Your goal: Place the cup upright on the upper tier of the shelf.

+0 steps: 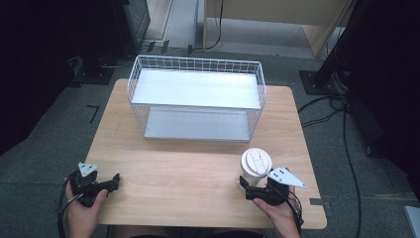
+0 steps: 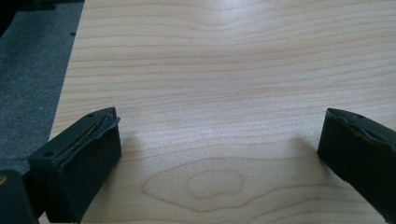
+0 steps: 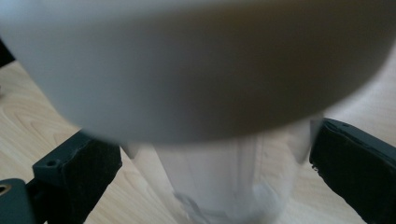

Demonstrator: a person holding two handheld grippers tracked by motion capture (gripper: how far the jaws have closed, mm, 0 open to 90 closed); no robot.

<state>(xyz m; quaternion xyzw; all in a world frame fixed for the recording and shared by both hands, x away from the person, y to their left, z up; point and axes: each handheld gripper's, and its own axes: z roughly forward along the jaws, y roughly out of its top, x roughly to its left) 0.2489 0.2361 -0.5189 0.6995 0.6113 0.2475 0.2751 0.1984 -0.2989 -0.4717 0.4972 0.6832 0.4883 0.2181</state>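
A white paper cup point(image 1: 256, 167) with a white lid stands upright near the front right of the wooden table point(image 1: 188, 168). My right gripper point(image 1: 253, 185) is open, one jaw on each side of the cup's lower body. In the right gripper view the cup point(image 3: 219, 182) stands between the two black pads point(image 3: 79, 177), with only slim gaps showing at its sides and its blurred lid looming above. Near the front left corner my left gripper point(image 1: 114, 182) is open and holds nothing. In its own view, the left gripper point(image 2: 219, 140) has bare wood between its jaws.
A white wire basket rack point(image 1: 195, 99) with two flat shelves stands at the back middle of the table. Grey carpet surrounds the table, with cables and stand feet on the floor at the right point(image 1: 341, 129). The table's left edge point(image 2: 70, 79) runs close to my left gripper.
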